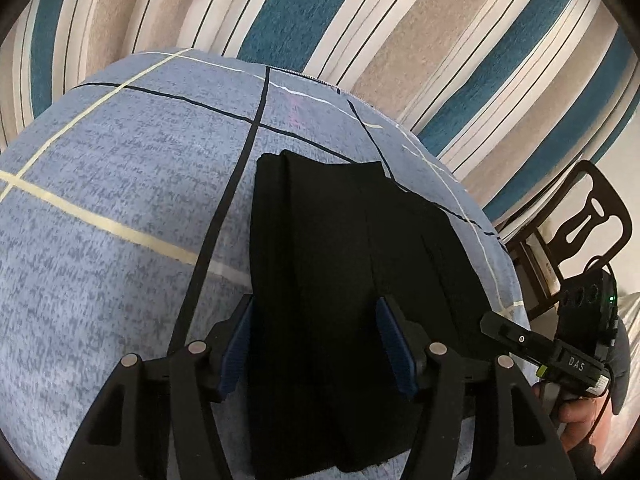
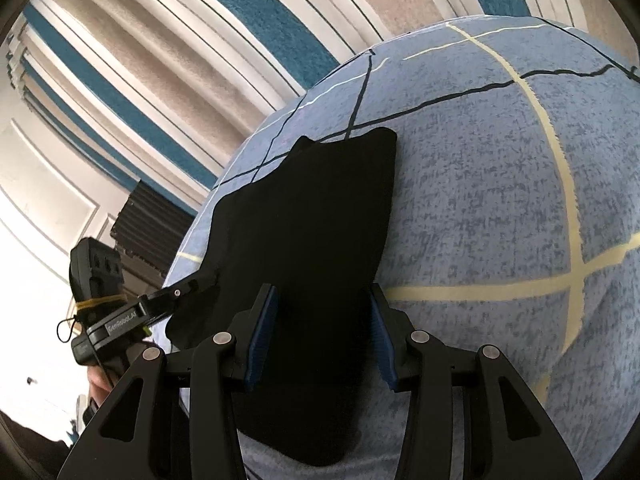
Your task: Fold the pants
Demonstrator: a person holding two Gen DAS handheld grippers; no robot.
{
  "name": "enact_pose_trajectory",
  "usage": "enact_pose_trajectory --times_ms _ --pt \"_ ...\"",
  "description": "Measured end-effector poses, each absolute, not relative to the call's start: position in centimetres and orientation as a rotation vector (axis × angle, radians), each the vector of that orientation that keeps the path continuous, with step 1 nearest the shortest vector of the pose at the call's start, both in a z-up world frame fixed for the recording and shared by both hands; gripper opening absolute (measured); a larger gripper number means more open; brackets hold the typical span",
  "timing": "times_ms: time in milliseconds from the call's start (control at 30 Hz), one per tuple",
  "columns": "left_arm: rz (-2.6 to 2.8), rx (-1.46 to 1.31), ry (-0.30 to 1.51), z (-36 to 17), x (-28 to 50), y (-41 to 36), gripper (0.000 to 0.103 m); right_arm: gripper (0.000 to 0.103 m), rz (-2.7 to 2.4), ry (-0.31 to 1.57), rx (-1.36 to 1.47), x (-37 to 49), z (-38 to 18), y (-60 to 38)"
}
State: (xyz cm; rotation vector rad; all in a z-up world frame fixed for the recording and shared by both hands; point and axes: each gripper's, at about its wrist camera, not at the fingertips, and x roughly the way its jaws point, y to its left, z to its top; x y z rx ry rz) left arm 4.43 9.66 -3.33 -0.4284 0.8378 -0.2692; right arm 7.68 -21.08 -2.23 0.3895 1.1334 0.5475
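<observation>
Black pants (image 1: 344, 280) lie folded lengthwise on a blue bedspread (image 1: 112, 208) crossed by dark and cream lines. My left gripper (image 1: 316, 340) hovers over their near end. It is open, with its blue pads (image 1: 236, 352) astride the cloth and not pinching it. In the right wrist view the pants (image 2: 312, 216) run away from the camera. My right gripper (image 2: 322, 336) is open above them, black cloth filling the gap between its pads (image 2: 380, 344). Each gripper shows in the other's view, at the pants' edge: the right gripper (image 1: 494, 324) and the left gripper (image 2: 180, 290).
A wall (image 1: 360, 20) striped in teal, beige and white rises behind the bed. A dark wooden chair (image 1: 592, 216) stands off the bed's right edge. A dark slatted object (image 2: 148, 224) sits past the left edge. A person's hand (image 1: 576, 412) holds the right gripper's handle.
</observation>
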Motion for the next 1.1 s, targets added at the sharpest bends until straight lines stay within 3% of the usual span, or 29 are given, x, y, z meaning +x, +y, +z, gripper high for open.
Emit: enact_pose_trajectory --times_ms 200,267,667,900,1100 --pt "-0.25 -0.422 0.844 -3.0 6.8 9.2 0.063 0.045 0.527 1.132 0.404 9.0 -2.6 -20.5" --pt "-0.235 -0.404 0.841 -2.9 6.7 8.9 0.064 0.039 0.513 1.13 0.384 8.8 -2.5 -20.4" --pt "-0.196 -0.319 0.83 -2.0 5.7 7.9 0.043 0.018 0.497 1.127 0.368 8.8 -1.8 -20.4" --pt "-0.181 -0.256 0.808 -0.2 5.1 7.0 0.029 0.017 0.515 1.083 0.33 8.4 0.4 -19.1" --pt "-0.179 -0.207 0.777 1.4 4.1 6.4 0.026 0.017 0.548 1.048 0.304 7.8 2.2 -18.2"
